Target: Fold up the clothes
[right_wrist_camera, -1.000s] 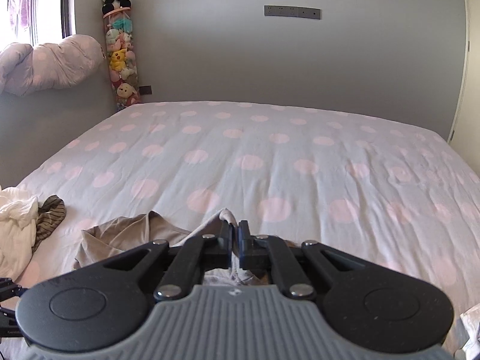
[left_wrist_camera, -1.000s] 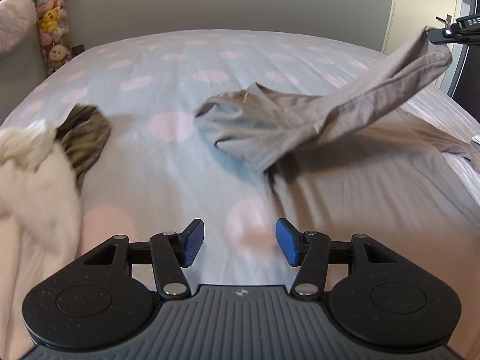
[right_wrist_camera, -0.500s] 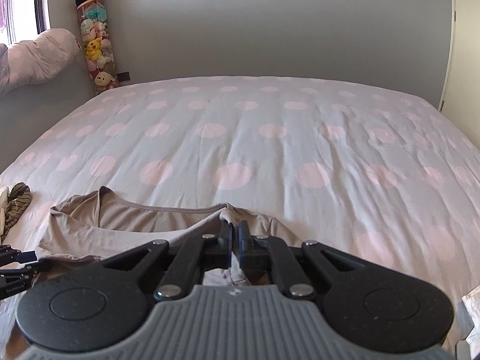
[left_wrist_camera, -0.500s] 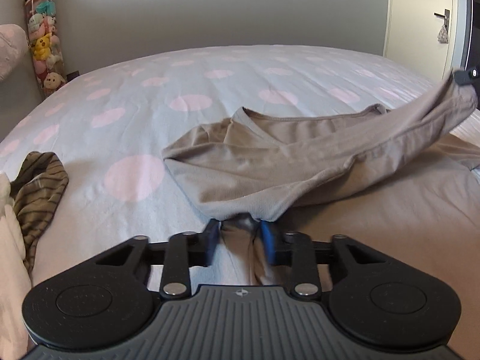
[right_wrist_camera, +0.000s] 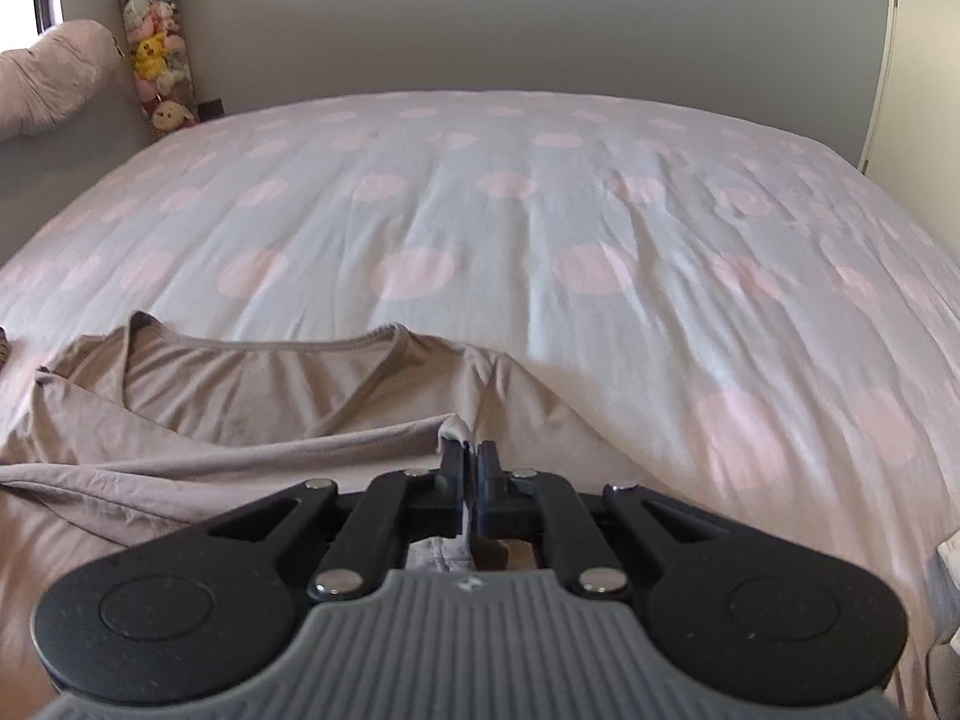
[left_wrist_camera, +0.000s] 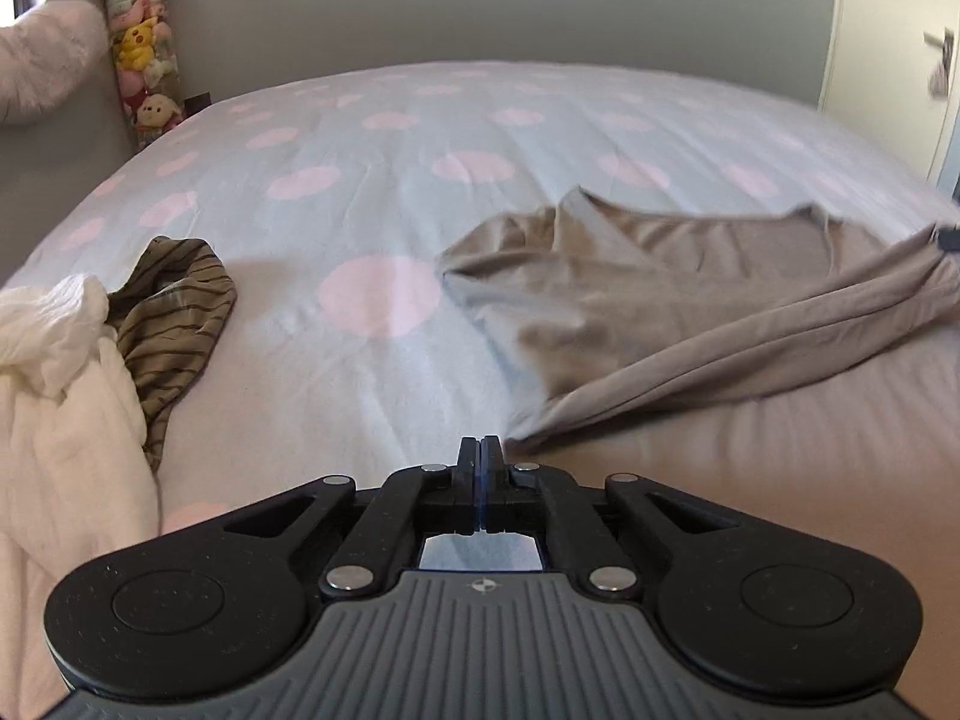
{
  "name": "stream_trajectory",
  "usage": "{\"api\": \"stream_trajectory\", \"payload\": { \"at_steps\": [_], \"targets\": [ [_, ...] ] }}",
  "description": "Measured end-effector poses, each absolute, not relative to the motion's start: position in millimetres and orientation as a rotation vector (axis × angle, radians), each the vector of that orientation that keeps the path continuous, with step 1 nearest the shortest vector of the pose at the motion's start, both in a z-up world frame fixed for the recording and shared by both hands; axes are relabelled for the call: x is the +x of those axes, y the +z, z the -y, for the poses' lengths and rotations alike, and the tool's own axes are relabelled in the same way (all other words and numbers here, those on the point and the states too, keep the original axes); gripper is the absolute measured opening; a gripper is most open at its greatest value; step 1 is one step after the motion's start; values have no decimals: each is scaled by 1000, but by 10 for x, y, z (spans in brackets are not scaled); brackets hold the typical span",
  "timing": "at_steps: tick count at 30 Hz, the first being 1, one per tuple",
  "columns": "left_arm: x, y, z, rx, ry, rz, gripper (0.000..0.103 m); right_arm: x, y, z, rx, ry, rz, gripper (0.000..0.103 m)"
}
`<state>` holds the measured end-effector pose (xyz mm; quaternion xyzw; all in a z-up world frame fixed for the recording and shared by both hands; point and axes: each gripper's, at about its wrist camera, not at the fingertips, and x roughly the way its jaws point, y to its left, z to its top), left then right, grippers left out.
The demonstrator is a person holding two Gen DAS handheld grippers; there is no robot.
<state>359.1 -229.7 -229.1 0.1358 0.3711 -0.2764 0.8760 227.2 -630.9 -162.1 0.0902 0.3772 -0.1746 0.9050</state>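
Lying on the polka-dot bedsheet point(left_wrist_camera: 384, 180), the taupe shirt point(left_wrist_camera: 630, 288) stretches rightward in the left wrist view; the left gripper point(left_wrist_camera: 482, 450) has its jaws pressed together with no cloth visible between them, just beside the shirt's near edge. A striped garment point(left_wrist_camera: 174, 324) and white clothing point(left_wrist_camera: 54, 372) sit left.

Right wrist view: the right gripper point(right_wrist_camera: 471, 456) pinches a fold of the shirt point(right_wrist_camera: 240, 396), neckline beyond.

Taupe shirt point(left_wrist_camera: 630, 276); pink-dotted grey bedspread point(left_wrist_camera: 384, 192)
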Motion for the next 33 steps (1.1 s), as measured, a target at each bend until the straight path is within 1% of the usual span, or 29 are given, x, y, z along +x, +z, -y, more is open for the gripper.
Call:
{"api": "stream_trajectory", "payload": {
  "at_steps": [4,5,7,9,12,14,15,16,18,20,21,22,23,24,25,26,28,30,33],
  "targets": [
    [3621,-2294,2257,260,-584,-788,0,2158,-1735,6399,248,-361,-824,7],
    [3629,-2293,2249,256,-584,-789,0,2124,-1736,6406,236,-367,-828,9],
    [3625,-2278,2249,255,-594,-787,0,2054,-1706,6431,218,-394,-822,18],
    [3615,-2249,2266,265,-607,-781,0,1972,-1659,6472,234,-395,-810,23],
    [3589,-2193,2318,285,-641,-769,0,1869,-1615,6480,270,-366,-803,24],
    [3561,-2162,2362,313,-671,-757,1,1825,-1622,6450,297,-331,-800,25],
    [3543,-2157,2388,334,-685,-753,7,1812,-1634,6422,308,-308,-799,32],
    [3522,-2155,2416,357,-700,-749,15,1806,-1653,6393,314,-289,-802,35],
    [3490,-2176,2456,389,-715,-742,23,1813,-1727,6315,304,-275,-823,35],
    [3470,-2210,2492,416,-722,-737,25,1832,-1814,6267,288,-282,-845,35],
    [3475,-2236,2506,425,-718,-736,25,1835,-1845,6261,293,-282,-851,31],
    [3484,-2260,2516,427,-713,-736,25,1830,-1860,6258,301,-280,-851,12],
    [3498,-2275,2517,419,-711,-739,25,1819,-1859,6249,302,-276,-847,5],
    [3514,-2282,2509,400,-712,-739,21,1804,-1845,6234,292,-272,-840,3],
    [3531,-2282,2503,384,-712,-740,11,1789,-1827,6217,276,-268,-835,3],
    [3549,-2281,2500,371,-711,-742,8,1777,-1813,6210,266,-263,-833,2],
    [3555,-2267,2498,366,-705,-734,5,1754,-1791,6206,255,-252,-833,1],
    [3558,-2257,2490,362,-706,-735,5,1736,-1776,6200,236,-248,-833,1],
    [3558,-2259,2481,367,-703,-736,5,1759,-1782,6166,164,-258,-836,13]
  ]
}}
